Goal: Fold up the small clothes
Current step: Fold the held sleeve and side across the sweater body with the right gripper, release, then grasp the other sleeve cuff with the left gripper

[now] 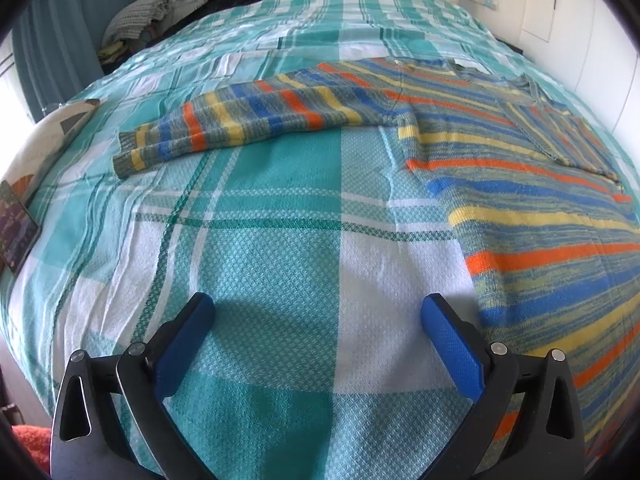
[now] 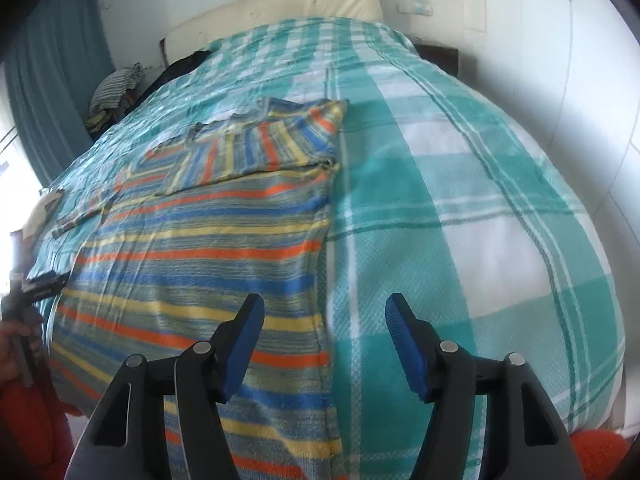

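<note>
Sweater lies flat on the bed, one sleeve folded across its chest, the other sleeve stretched sideways ahead of the empty, spread left gripper, nearer than the empty, spread right gripper.

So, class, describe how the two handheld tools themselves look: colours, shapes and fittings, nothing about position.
Both match. The left tool and right tool each have two black, angular plastic arms with triangular cut-outs, silver round pivot pins at the joints, and blue textured pads lining the fingers' inner faces. No cables or printed markings are visible on the fingers.
</note>
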`<state>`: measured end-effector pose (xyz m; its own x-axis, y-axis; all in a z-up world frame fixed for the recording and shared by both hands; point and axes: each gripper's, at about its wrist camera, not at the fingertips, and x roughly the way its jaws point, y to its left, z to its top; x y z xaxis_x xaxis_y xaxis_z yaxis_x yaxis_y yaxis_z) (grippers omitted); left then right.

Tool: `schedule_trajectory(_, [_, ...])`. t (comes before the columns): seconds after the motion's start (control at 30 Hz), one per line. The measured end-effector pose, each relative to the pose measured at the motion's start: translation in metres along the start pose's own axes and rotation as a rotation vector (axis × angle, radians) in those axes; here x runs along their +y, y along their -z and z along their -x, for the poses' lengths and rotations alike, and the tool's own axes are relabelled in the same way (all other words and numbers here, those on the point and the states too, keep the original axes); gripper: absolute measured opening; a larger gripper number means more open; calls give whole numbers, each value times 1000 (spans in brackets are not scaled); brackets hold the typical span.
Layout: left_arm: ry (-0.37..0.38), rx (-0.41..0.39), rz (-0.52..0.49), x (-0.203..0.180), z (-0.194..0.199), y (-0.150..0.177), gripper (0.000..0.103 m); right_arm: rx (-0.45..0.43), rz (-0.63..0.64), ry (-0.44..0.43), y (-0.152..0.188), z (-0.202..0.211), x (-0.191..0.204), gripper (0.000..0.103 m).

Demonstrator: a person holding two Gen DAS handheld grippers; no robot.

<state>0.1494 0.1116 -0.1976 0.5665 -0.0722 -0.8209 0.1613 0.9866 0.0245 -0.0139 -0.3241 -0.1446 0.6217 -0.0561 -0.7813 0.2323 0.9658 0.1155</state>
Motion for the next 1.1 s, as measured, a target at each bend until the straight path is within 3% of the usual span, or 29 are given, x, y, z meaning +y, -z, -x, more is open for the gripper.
schedule_trajectory(0.33, [4, 18, 2, -2, -4, 2, 103, 9, -50, -2, 8, 9, -16, 63])
schedule_trajectory(1.1, [11, 35, 9, 1, -4, 0, 103, -1, -34, -16, 8, 8, -9, 63])
